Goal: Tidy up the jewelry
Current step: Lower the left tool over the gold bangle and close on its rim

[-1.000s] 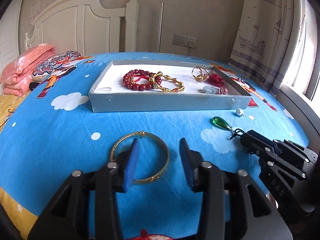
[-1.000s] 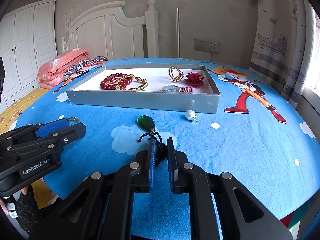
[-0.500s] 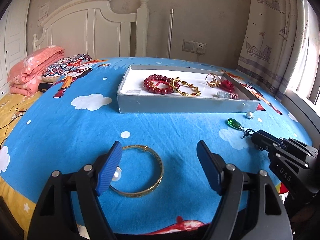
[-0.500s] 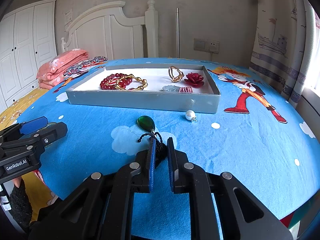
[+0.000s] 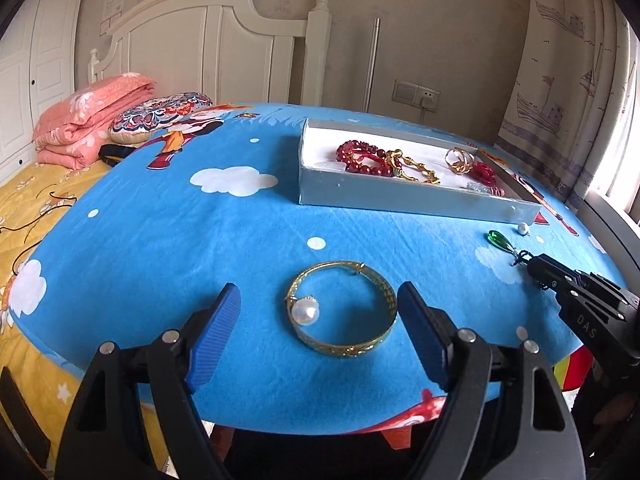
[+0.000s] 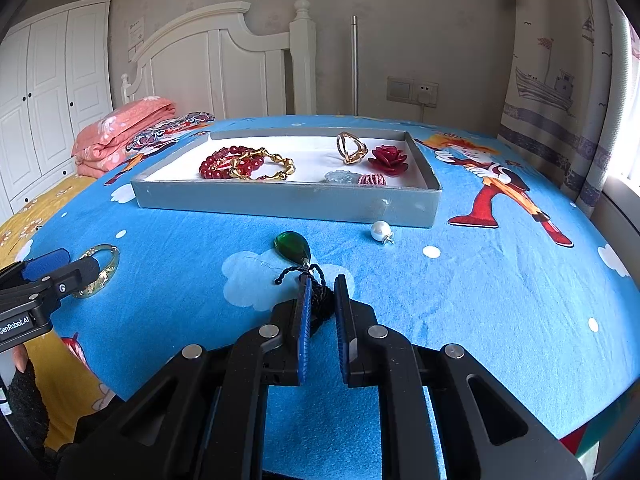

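Note:
A gold bangle (image 5: 345, 309) with a white pearl (image 5: 305, 312) lies flat on the blue cloth. My left gripper (image 5: 318, 320) is wide open, its blue pads either side of the bangle, not touching it. My right gripper (image 6: 320, 304) is nearly shut on the black cord (image 6: 320, 300) of a green teardrop pendant (image 6: 293, 245), which rests on the cloth. A loose pearl bead (image 6: 381, 231) lies in front of the grey tray (image 6: 288, 200). The tray holds a red bead bracelet (image 6: 230, 162), a gold chain bracelet (image 6: 272, 166), a gold ring (image 6: 350, 148) and a red rose piece (image 6: 388, 160).
The blue cloth covers a round table whose edge drops away close in front of both grippers. A bed with folded pink bedding (image 5: 88, 120) and a white headboard stands to the left. A curtain (image 6: 560, 80) hangs at the right. The left gripper shows in the right wrist view (image 6: 48, 276).
My left gripper has opened wide and pulled back to the left, letting the bangle show whole with its pearl. My right gripper has stayed on the pendant cord.

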A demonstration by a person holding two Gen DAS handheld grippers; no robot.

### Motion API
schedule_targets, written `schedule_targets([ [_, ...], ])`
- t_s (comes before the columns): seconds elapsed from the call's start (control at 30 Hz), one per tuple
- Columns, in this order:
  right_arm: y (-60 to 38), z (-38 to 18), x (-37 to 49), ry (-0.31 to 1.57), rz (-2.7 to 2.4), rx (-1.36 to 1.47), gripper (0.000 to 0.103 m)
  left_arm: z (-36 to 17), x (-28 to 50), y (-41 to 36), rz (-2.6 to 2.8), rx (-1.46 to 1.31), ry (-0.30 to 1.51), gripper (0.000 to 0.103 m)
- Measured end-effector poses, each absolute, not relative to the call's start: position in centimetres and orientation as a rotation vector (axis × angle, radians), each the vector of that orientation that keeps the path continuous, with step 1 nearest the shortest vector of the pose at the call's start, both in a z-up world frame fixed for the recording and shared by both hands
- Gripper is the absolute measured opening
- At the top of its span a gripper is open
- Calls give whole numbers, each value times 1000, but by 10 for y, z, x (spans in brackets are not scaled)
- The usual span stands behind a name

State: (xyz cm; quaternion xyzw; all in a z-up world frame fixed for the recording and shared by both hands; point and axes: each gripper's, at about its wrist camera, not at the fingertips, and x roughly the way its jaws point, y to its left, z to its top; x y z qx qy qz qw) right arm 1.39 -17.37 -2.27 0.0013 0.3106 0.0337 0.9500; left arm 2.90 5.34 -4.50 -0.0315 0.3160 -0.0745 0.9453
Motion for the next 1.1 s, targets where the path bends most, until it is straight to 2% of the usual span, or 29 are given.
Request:
schedule_targets([
  [0.23,-173,-23,14,630,68,0,12,-51,37,30,-149,23,623,77],
  [0.3,-173,-23,14,629,67,1,13,-52,37,24,-147,64,612,60],
  [0.33,-173,-23,14,628,67,2,13,-52,39,22,-162,65,611,59],
  [0.7,-171,-22,12,624,93,10,12,-44,57,26,-195,-4,612,58],
  [1.1,-158,-1,-8,528,120,-47,12,-33,36,8,-193,52,550,58],
])
